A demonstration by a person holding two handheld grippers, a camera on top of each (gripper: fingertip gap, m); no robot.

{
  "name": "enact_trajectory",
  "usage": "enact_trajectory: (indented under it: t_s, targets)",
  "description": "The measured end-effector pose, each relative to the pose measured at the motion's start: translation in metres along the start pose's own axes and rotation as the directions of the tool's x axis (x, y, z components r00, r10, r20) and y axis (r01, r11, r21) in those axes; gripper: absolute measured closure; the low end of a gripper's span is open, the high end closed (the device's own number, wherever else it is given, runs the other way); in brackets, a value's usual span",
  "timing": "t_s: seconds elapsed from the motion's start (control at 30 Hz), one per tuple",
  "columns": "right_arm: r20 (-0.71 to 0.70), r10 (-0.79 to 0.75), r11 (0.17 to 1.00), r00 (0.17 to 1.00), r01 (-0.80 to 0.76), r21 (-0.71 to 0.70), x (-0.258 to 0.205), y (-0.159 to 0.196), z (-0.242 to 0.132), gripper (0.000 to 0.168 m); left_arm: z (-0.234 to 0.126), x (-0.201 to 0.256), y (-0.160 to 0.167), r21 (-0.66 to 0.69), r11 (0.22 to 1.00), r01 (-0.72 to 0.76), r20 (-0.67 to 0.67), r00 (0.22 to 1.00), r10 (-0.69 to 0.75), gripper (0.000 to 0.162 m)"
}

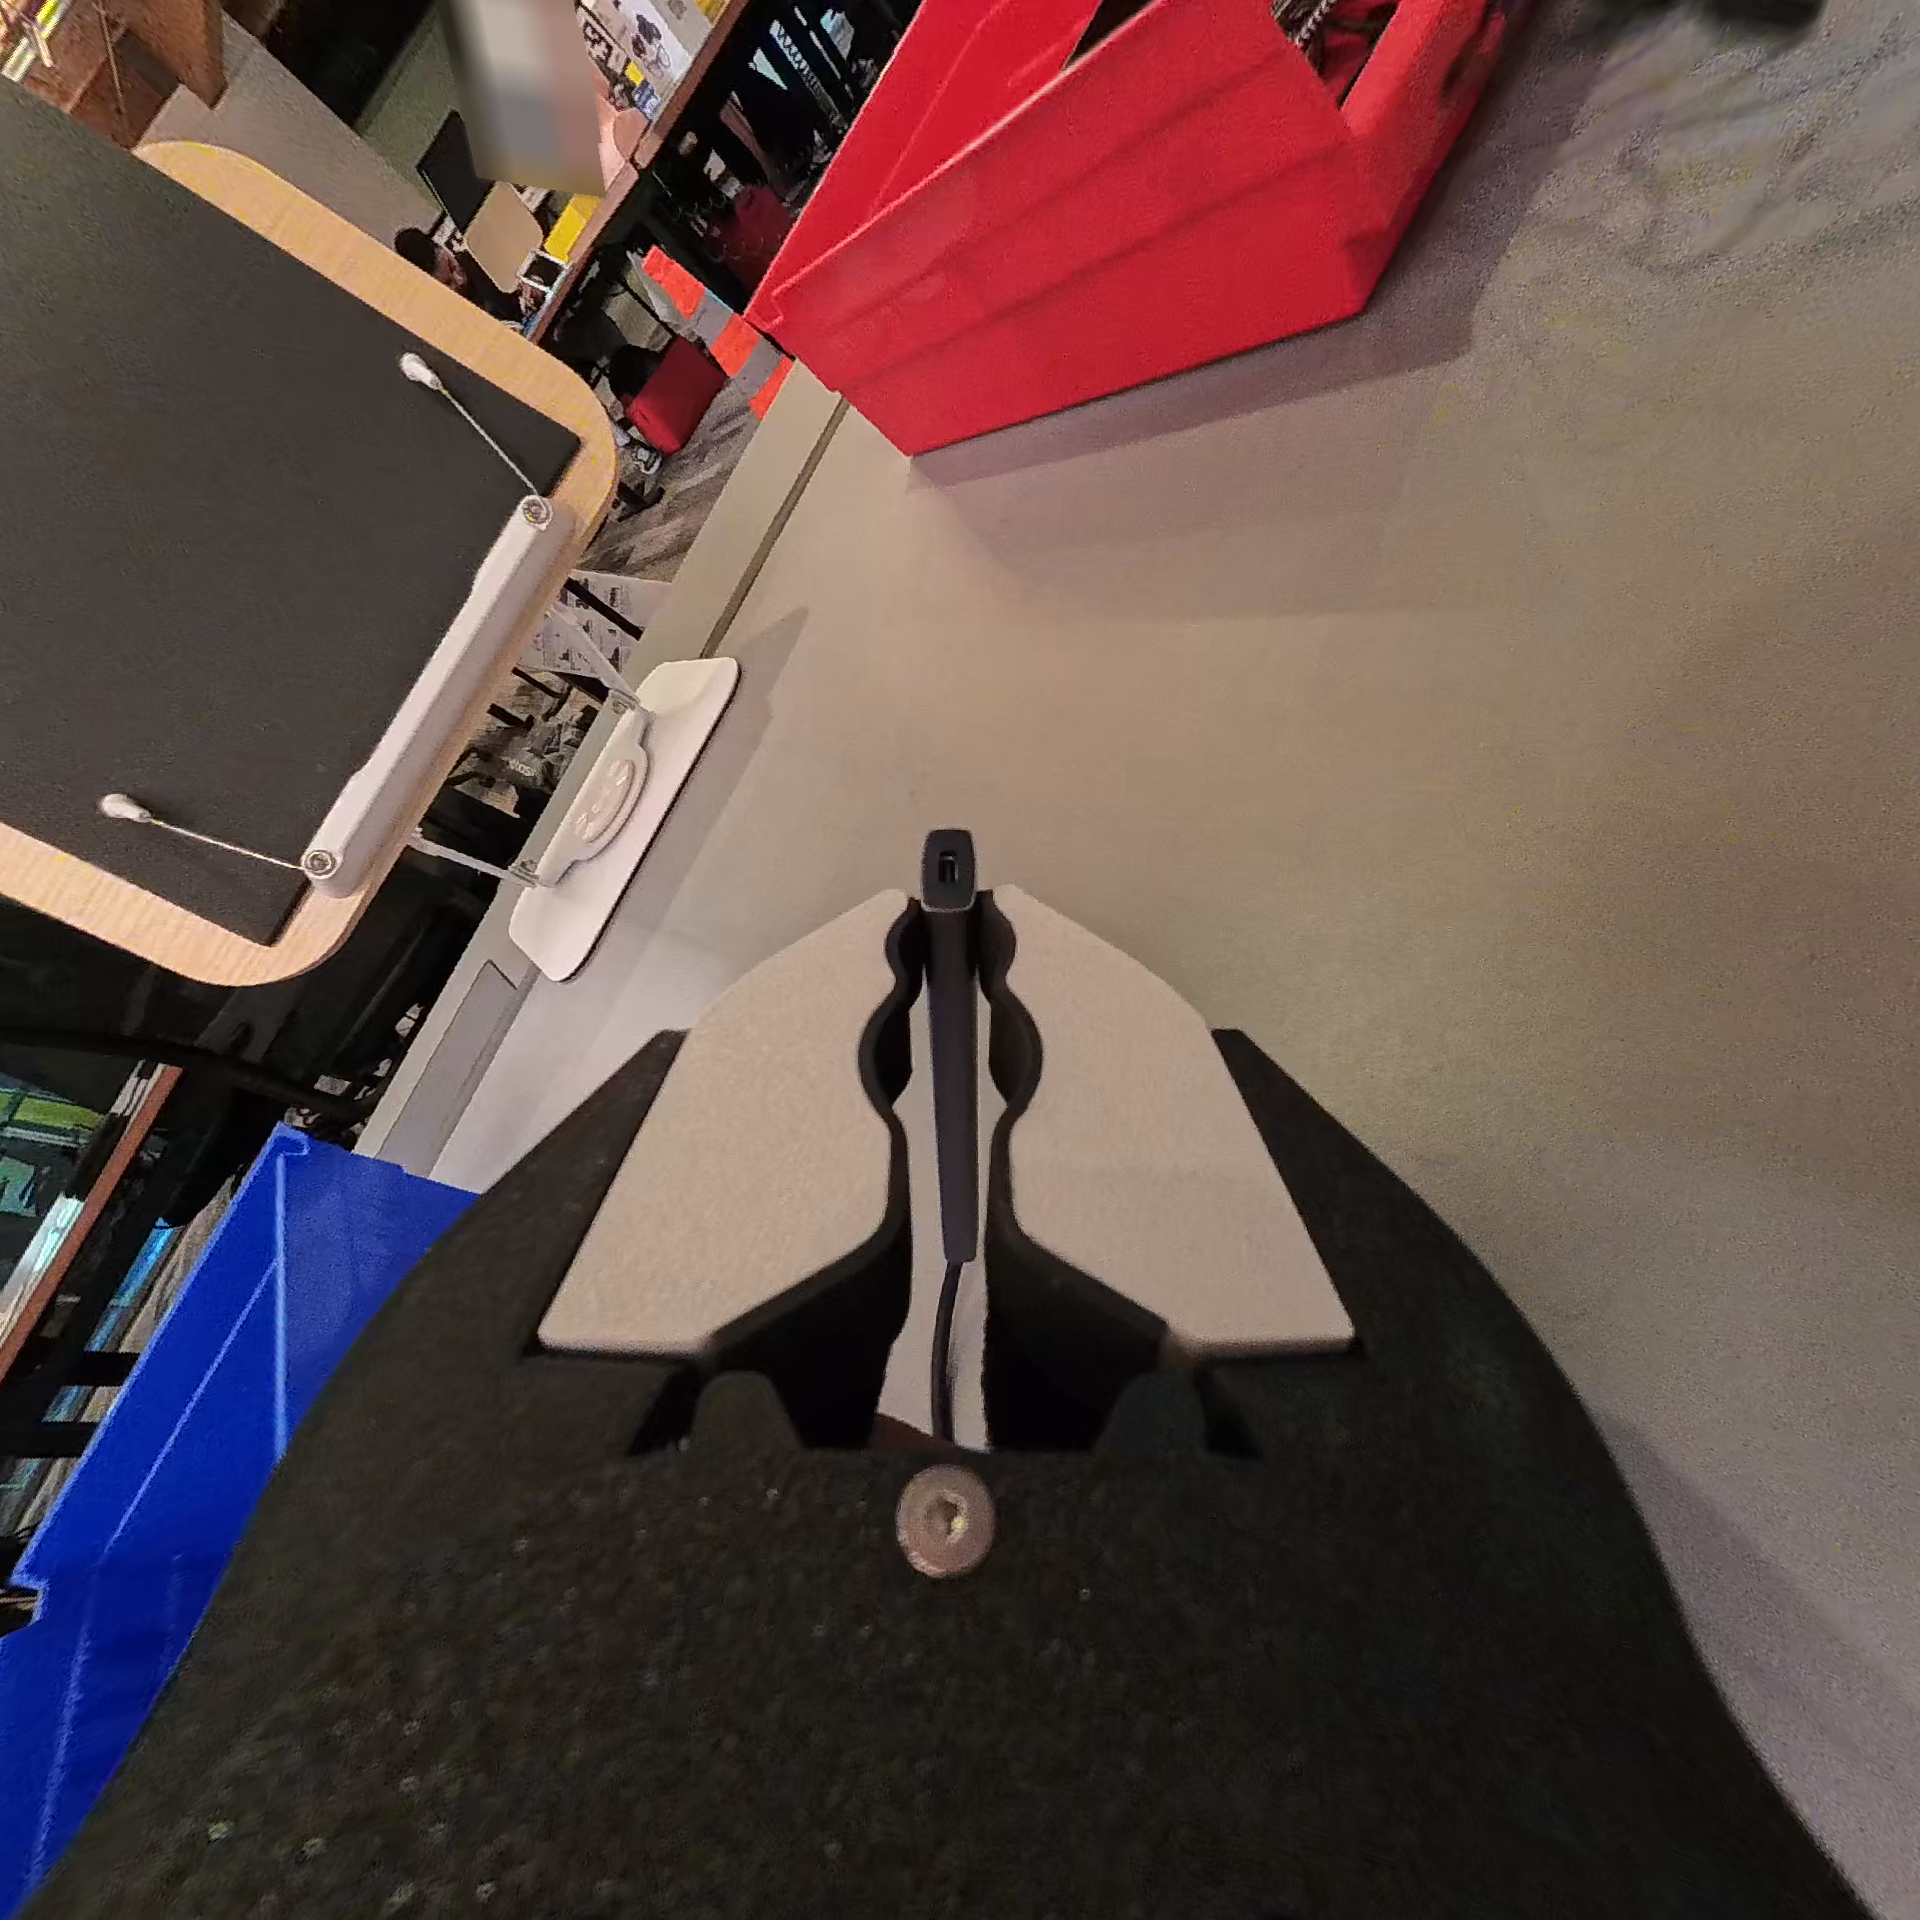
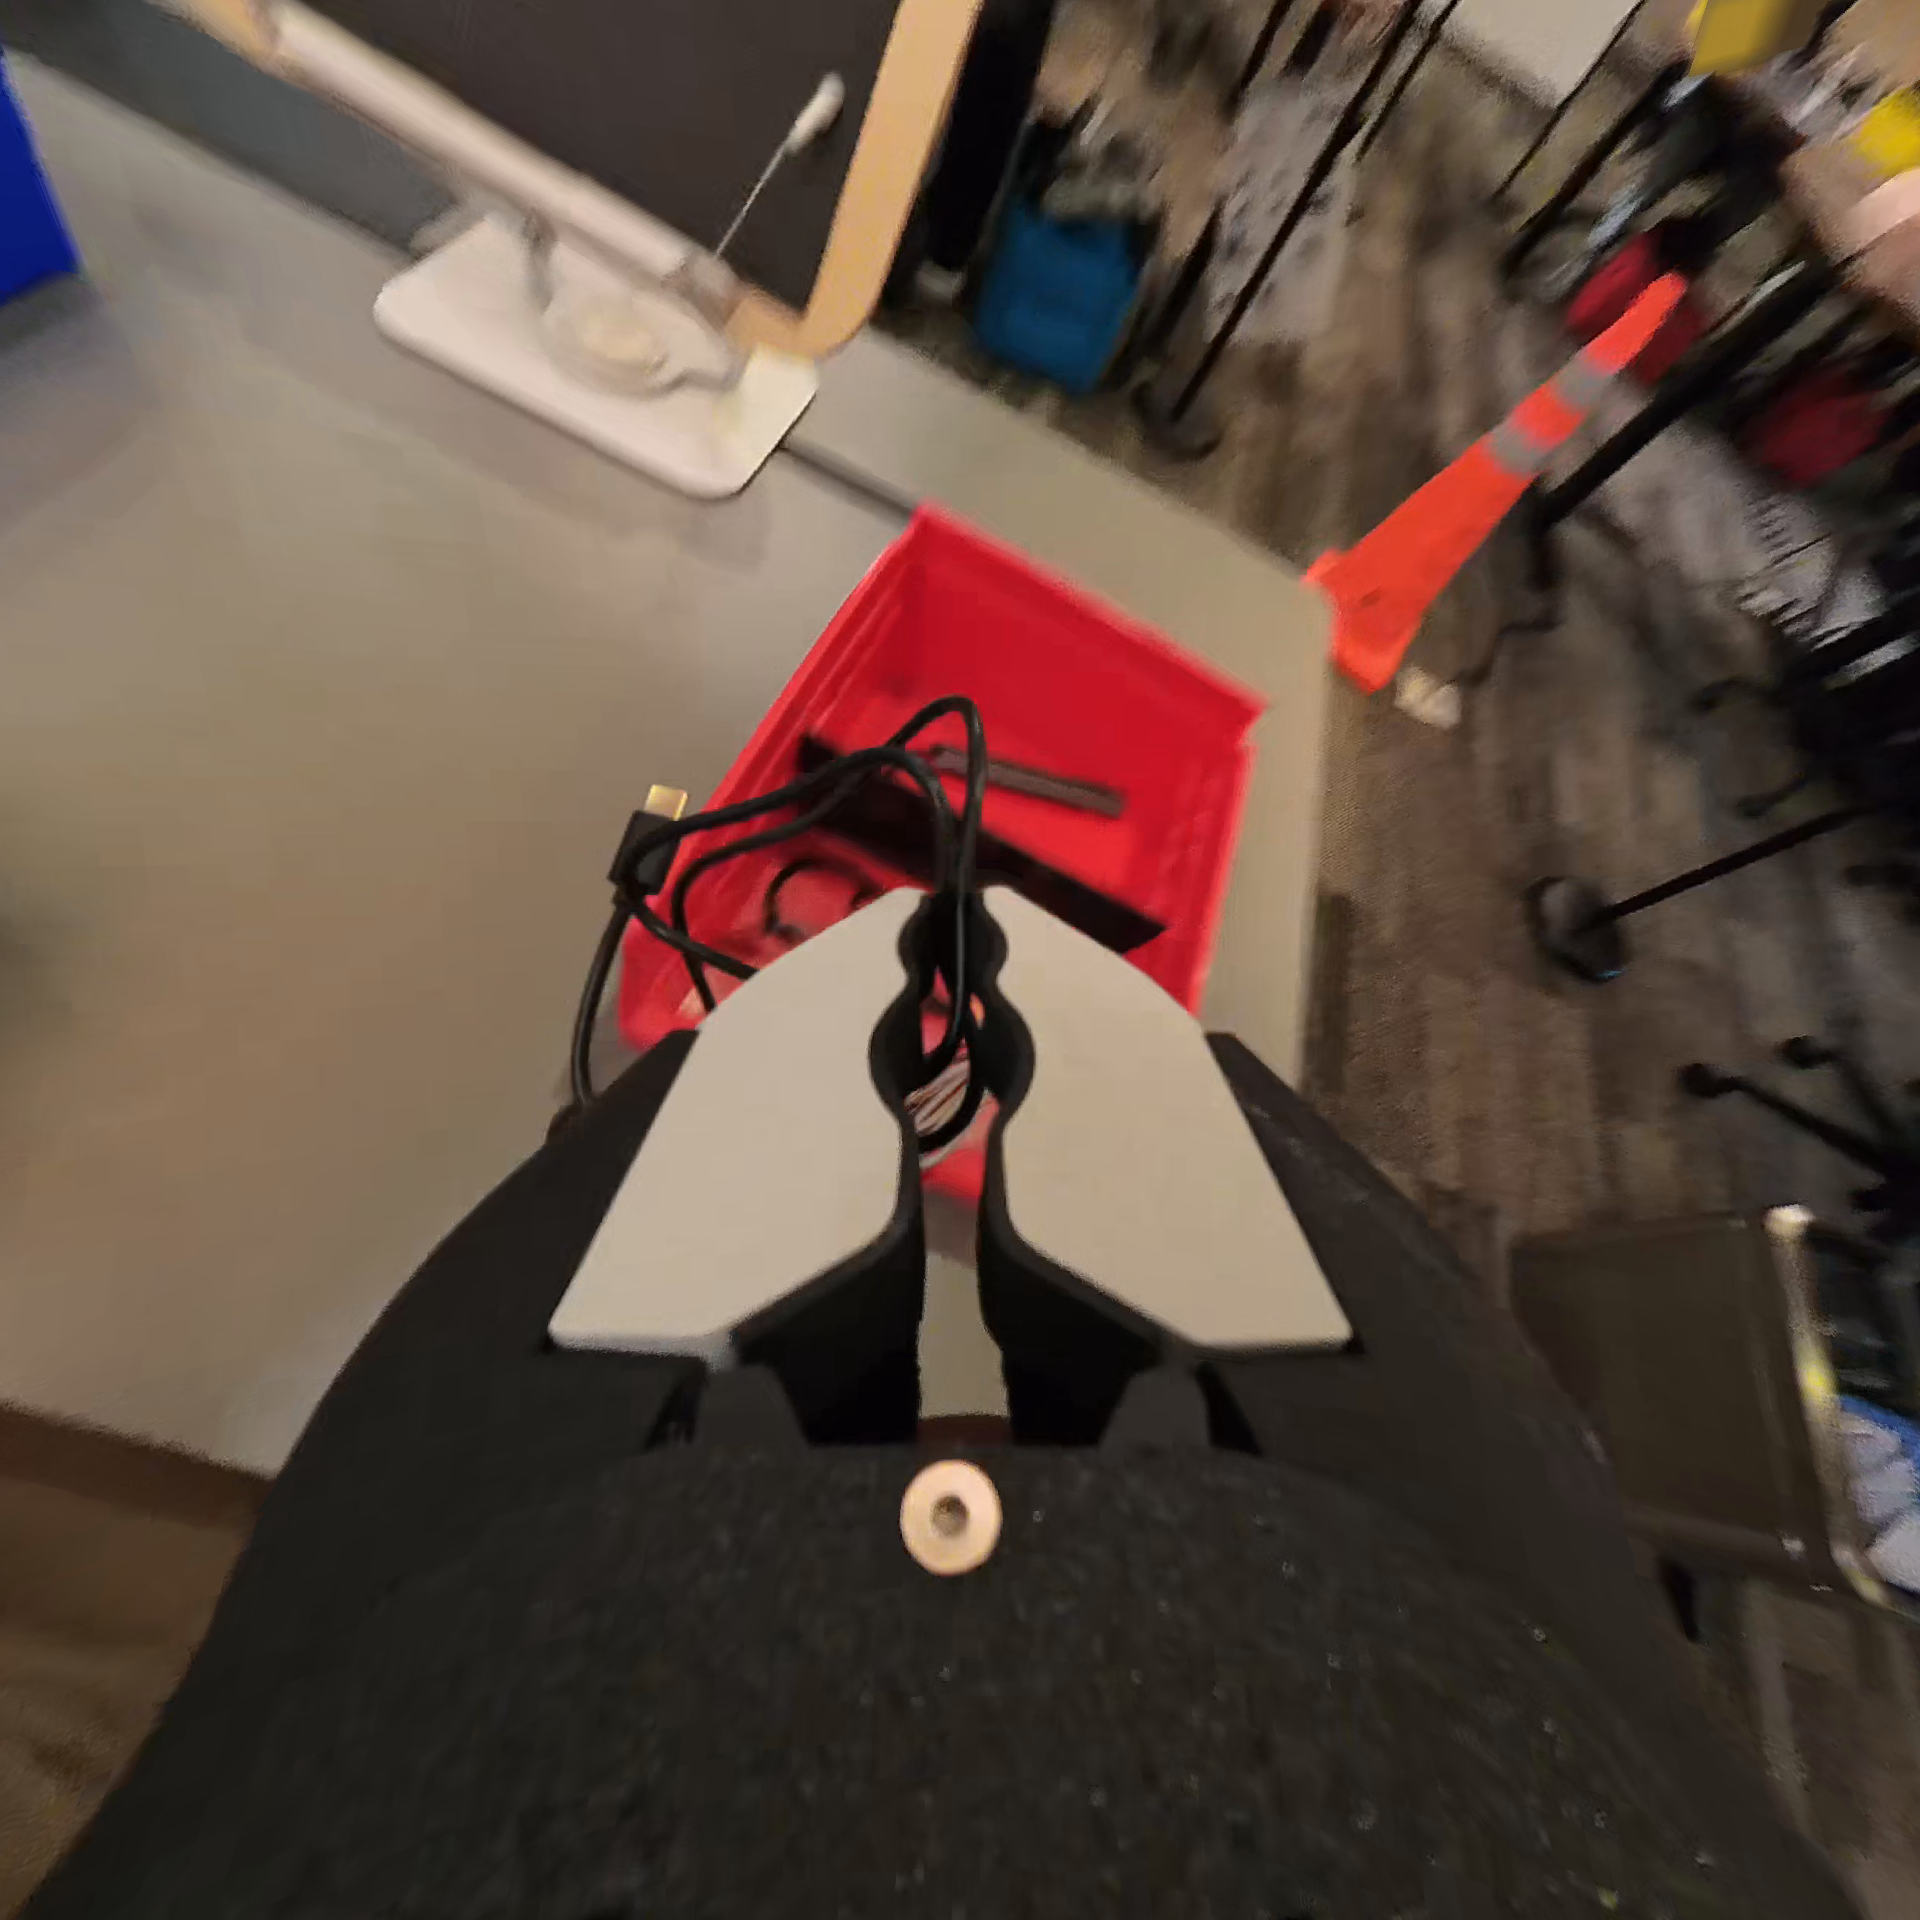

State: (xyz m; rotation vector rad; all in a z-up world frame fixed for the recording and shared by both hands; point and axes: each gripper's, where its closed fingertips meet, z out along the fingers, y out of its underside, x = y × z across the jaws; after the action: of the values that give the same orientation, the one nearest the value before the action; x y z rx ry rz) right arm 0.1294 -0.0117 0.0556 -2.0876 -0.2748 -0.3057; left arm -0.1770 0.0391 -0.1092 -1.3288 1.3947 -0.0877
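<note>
the left tool [image 1: 948, 914] is clenched on a slim dark connector piece [image 1: 951, 1039] that stands straight up between its tips, the end poking just past them and a thin black lead [image 1: 945, 1340] trailing back toward the body of the tool. ahead of it lies only bare grey table [image 1: 1351, 779]. off to its left, near the table edge, a white stand base [image 1: 634, 810] carries a black board with a pale wood rim [image 1: 208, 520]; nearer on that side a blue bin [image 1: 187, 1403] sits low. farther ahead, slightly right, a red bin [image 1: 1091, 260] rests on the table.

the right tool [image 2: 951, 914] is clenched on a loose bundle of black cable [image 2: 935, 790], the loops rising above its tips and a gold-tipped plug [image 2: 665, 802] sticking out to the left. just beyond and under the tips is the red bin [image 2: 1091, 675], with a dark flat piece [image 2: 1039, 784] lying inside. this view is blurred, so whether the cable hangs over the bin or already touches it i cannot tell. farther ahead to the left stands the white stand base [image 2: 582, 343]; to the right, off the table, an orange cone [image 2: 1455, 520] on the floor.

as things lie, both pieces are in hand and neither is set down.
</note>
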Motion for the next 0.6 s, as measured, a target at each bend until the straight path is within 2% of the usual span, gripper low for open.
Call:
enact_trajectory:
  t_s: [0.17,0.3,0.4,0.6]
  targets:
    - [-0.15,-0.055,0.977,0.987,0.084,0.194,0.045,-0.086,-0.052,0.163,-0.001,-0.003,0.0,0.006,1.0,0.027,-0.001,1.0,-0.027,0.153]
    - [-0.247,-0.114,0.965,0.962,0.166,0.201,0.073,-0.121,-0.058,0.164,-0.001,-0.001,-0.001,0.008,1.0,0.023,-0.004,1.0,-0.023,0.153]
    - [-0.199,-0.099,0.973,0.975,0.137,0.186,0.077,-0.118,-0.037,0.163,-0.002,0.0,-0.003,0.012,1.0,0.017,-0.006,1.0,-0.017,0.153]
    - [-0.105,-0.033,0.997,0.994,0.04,0.072,0.066,-0.064,0.015,0.163,-0.002,-0.001,-0.003,0.01,1.0,0.013,0.0,1.0,-0.013,0.153]
